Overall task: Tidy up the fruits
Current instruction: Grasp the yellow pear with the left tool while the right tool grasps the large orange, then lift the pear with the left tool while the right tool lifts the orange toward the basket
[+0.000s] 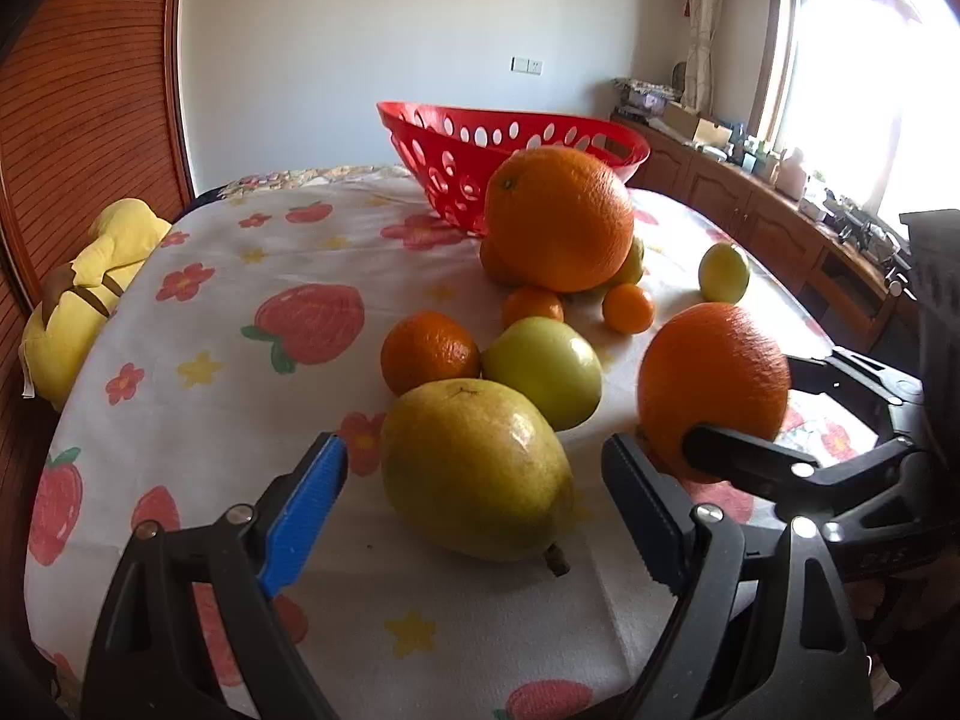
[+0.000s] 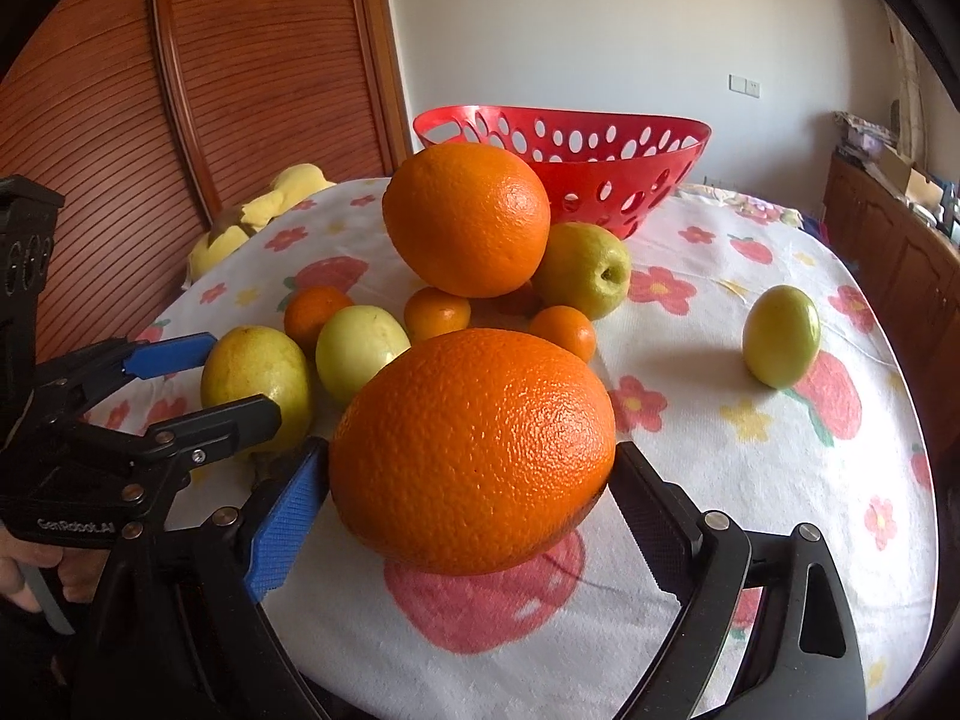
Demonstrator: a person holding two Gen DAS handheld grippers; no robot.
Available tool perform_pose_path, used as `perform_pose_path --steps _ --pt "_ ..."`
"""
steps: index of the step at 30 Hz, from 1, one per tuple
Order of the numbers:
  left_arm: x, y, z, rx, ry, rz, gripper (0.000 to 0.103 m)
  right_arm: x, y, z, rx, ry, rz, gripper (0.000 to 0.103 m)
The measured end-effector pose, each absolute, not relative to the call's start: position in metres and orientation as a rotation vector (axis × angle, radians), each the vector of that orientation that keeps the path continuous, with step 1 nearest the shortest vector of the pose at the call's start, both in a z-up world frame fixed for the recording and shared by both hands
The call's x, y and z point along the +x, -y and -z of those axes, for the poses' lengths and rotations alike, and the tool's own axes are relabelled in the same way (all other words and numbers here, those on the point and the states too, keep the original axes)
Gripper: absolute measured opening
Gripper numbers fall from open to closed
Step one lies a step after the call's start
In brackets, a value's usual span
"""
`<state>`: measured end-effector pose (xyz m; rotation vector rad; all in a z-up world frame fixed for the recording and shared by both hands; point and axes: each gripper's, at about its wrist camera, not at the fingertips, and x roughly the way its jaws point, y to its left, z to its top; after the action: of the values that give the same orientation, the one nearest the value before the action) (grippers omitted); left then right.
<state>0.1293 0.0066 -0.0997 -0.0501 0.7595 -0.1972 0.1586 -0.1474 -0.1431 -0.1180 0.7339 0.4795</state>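
Note:
A large orange point(image 2: 474, 450) sits between the pads of my right gripper point(image 2: 471, 453), which press on both its sides; I cannot tell whether it rests on the cloth or hangs just above it. The left wrist view shows the same orange point(image 1: 714, 384) held in my right gripper point(image 1: 741, 399). My left gripper point(image 1: 474, 444) stands open around a yellow pear point(image 1: 474, 468) that lies on the cloth, with a small gap at each pad. From the right wrist view, my left gripper point(image 2: 245, 375) straddles that pear point(image 2: 258, 378). A red perforated basket point(image 1: 456, 144) stands empty at the back.
Another big orange point(image 1: 558, 216) tops a pile of small tangerines point(image 1: 429, 351) and green apples point(image 1: 543, 369). A lone green fruit point(image 2: 780, 336) lies to the right. A yellow plush toy point(image 1: 78, 300) sits at the left edge of the flower-print tablecloth point(image 1: 240, 420); wooden cabinets point(image 1: 750, 204) line the right.

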Motion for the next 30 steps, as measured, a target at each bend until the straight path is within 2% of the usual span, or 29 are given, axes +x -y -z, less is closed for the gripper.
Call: perform_pose_path --steps 6,7,8,18,30 --pt "0.136 -0.009 0.107 -0.079 -0.785 0.209 0.084 0.156 0.155 0.142 -0.110 -0.735 -0.475 0.094" --pt "0.136 -0.010 0.107 -0.084 -0.785 0.212 0.073 0.155 0.156 0.142 -0.108 -0.734 -0.473 0.094" --pt "0.136 -0.010 0.107 -0.089 -0.786 0.216 0.067 0.155 0.157 0.142 -0.109 -0.733 -0.471 0.094" --pt "0.122 -0.010 0.098 -0.077 -0.749 0.235 0.065 0.151 0.166 0.143 -0.106 -0.728 -0.474 0.094" --pt "0.109 -0.017 0.060 -0.083 -0.664 0.263 0.065 0.147 0.173 0.132 -0.113 -0.707 -0.484 0.092"
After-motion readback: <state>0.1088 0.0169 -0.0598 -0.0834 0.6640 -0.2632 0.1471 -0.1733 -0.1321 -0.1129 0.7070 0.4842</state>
